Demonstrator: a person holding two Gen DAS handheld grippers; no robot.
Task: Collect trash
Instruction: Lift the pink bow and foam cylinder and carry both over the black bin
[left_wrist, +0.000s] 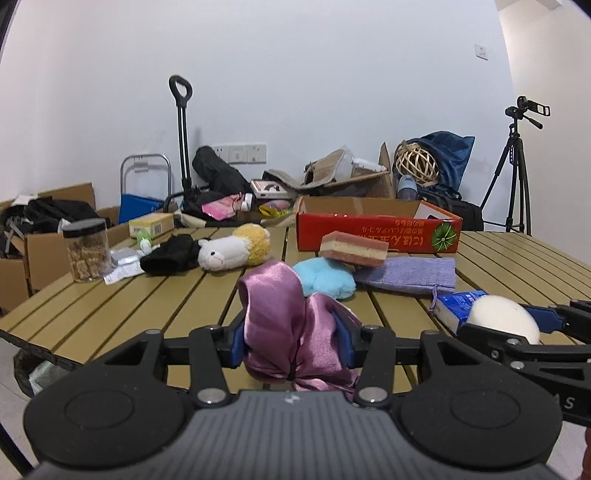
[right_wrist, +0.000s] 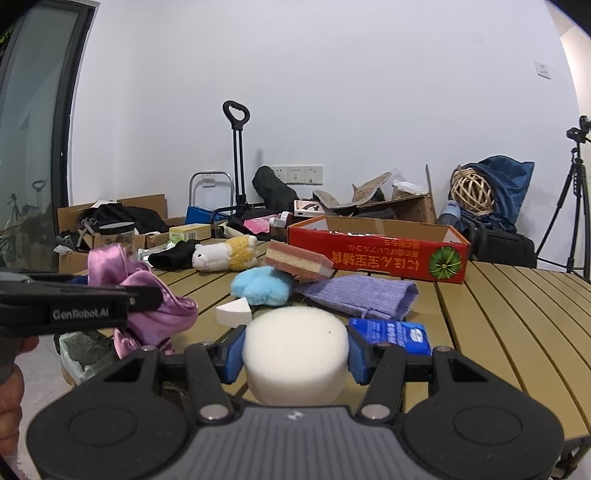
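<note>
**Over the table edge: both grips loaded**

Above the near edge of the slatted table (left_wrist: 110, 310), my left hand-held gripper (left_wrist: 291, 343) is clamped on a bunched purple satin cloth (left_wrist: 284, 321); both blue pads press into the fabric, which bulges above and below them. My right hand-held gripper (right_wrist: 295, 354) is clamped on a round white sponge (right_wrist: 295, 350), pads tight against its two sides. From the left wrist view the sponge and right gripper sit just to the right of the cloth.

Below the table edge on the left, a bin lined with a pale bag (right_wrist: 79, 354) shows under the cloth.

On the table: a blue packet (right_wrist: 395, 334) just beyond the right pad, a white wedge (right_wrist: 234, 314), a lilac pouch (right_wrist: 362, 295), a blue fluffy piece (right_wrist: 260, 286) with a pink-and-cream layered sponge (right_wrist: 299, 260) leaning on it, a plush sheep (right_wrist: 225, 254) beside a black cloth (right_wrist: 173, 254), a jar (left_wrist: 88, 251), and a red cardboard box (right_wrist: 380, 254) at the far side.
</note>
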